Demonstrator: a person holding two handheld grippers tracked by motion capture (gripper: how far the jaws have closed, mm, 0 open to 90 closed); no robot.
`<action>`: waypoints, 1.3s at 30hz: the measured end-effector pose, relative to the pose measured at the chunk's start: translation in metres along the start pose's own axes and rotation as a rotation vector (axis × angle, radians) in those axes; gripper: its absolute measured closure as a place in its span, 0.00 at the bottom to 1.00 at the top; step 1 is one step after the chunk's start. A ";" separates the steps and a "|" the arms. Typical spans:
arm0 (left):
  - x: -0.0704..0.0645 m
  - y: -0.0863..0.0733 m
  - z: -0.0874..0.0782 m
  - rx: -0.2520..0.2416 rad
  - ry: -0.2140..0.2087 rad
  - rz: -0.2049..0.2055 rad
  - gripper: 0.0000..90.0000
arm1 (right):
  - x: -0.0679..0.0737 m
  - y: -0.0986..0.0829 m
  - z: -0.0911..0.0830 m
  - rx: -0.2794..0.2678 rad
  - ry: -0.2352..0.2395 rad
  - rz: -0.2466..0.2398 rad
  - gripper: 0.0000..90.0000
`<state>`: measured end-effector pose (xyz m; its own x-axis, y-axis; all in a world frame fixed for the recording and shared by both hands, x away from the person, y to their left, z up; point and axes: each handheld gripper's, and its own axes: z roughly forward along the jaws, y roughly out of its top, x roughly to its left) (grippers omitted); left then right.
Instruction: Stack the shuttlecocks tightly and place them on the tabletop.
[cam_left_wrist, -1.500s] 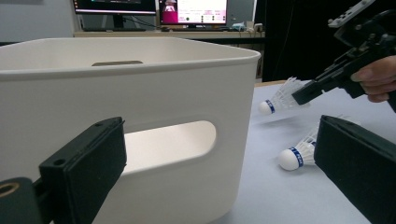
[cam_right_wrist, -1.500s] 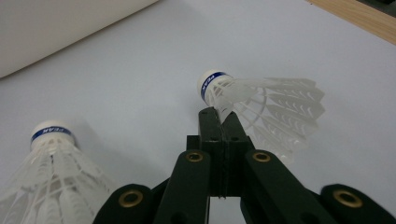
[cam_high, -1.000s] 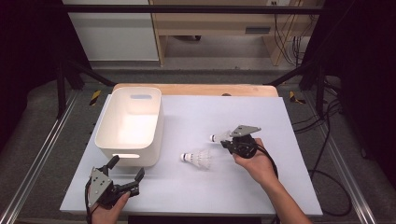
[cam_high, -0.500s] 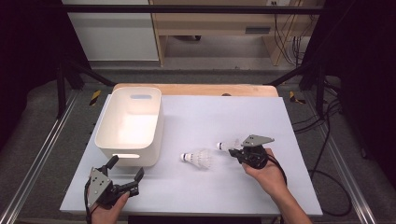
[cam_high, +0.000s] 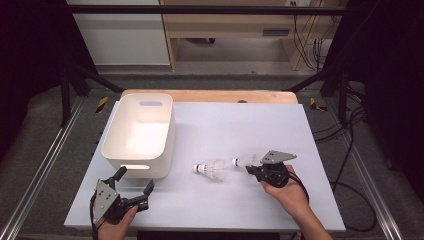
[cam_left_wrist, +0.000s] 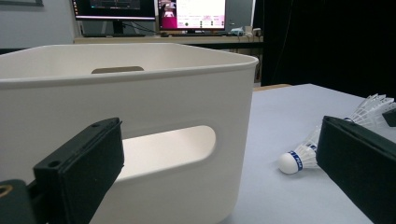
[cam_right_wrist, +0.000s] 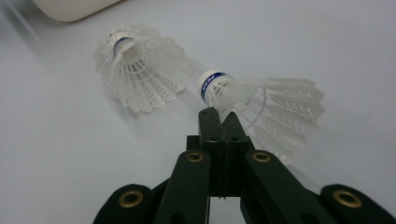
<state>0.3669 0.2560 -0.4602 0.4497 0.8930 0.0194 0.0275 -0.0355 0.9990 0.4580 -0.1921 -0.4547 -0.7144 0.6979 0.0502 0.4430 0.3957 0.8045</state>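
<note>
Two white feathered shuttlecocks and one white bin (cam_high: 138, 135) sit on the counter (cam_high: 260, 125). The right tool (cam_high: 250, 168) is pinched shut on one shuttlecock's (cam_right_wrist: 261, 105) feather skirt, its blue-banded cork forward, near the loose shuttlecock (cam_high: 212, 170). The left tool (cam_high: 134, 186) gapes wide open, holding nothing, just before the bin.

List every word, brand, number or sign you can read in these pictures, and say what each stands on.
Blue band on the held shuttlecock: white lettering, too blurred to read.
Blue band on the lying shuttlecock: print too small to read.
Monitor screens behind the white bin: text too small to read.
</note>
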 end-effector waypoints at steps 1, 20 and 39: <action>0.000 0.000 0.000 -0.001 0.000 0.000 0.01 | 0.001 -0.001 0.000 0.000 0.002 0.002 1.00; 0.002 -0.001 0.000 -0.015 -0.002 0.003 0.01 | 0.011 -0.005 0.002 -0.014 0.046 0.006 1.00; 0.002 -0.001 0.001 -0.011 -0.002 0.005 0.01 | 0.024 0.000 0.018 -0.028 0.096 0.002 1.00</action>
<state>0.3682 0.2572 -0.4611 0.4516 0.8919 0.0241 0.0158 -0.0350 0.9993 0.4503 -0.1643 -0.4647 -0.7627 0.6378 0.1067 0.4298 0.3767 0.8206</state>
